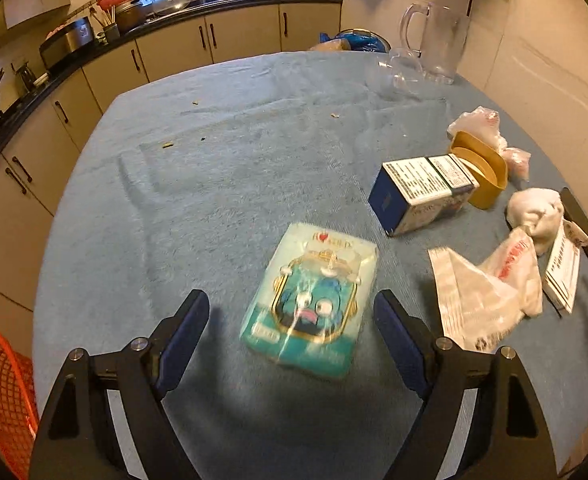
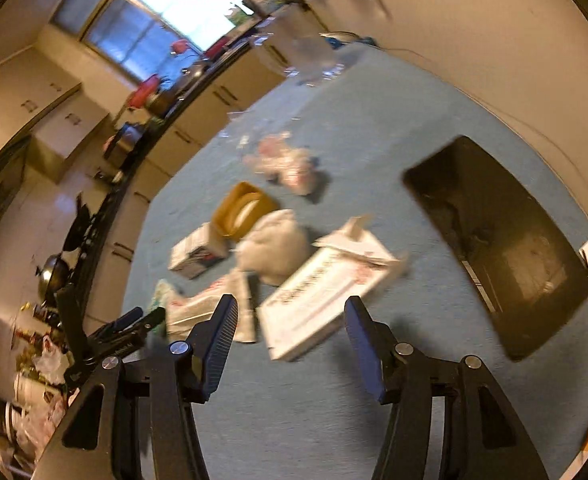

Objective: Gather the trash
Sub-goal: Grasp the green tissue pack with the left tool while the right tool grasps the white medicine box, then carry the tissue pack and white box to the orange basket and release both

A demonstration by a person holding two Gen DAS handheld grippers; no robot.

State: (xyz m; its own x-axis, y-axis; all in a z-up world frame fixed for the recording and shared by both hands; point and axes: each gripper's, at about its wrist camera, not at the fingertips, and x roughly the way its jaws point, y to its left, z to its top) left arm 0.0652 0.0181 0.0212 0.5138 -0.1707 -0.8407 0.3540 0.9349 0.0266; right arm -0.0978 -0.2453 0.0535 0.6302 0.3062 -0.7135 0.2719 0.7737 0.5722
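A teal packet with a cartoon face (image 1: 310, 300) lies on the blue tablecloth (image 1: 221, 184) just ahead of my open left gripper (image 1: 291, 320), between its fingers' line. To the right lie a blue and white carton (image 1: 418, 194), a yellow tub (image 1: 482, 168), crumpled plastic bags (image 1: 490, 284) and a white wad (image 1: 536, 216). In the right wrist view my right gripper (image 2: 291, 330) is open, just short of a flat white paper box (image 2: 326, 292). The white wad (image 2: 273, 244), yellow tub (image 2: 241, 208), carton (image 2: 197, 254) and pink-white bag (image 2: 285, 164) lie beyond. The left gripper (image 2: 133, 322) shows at left.
A clear glass jug (image 1: 438, 40) and upturned glass (image 1: 402, 70) stand at the table's far side. A black tray (image 2: 502, 244) lies on the right. An orange basket (image 1: 7, 396) sits below the table's left edge. Kitchen counters run along the left and back.
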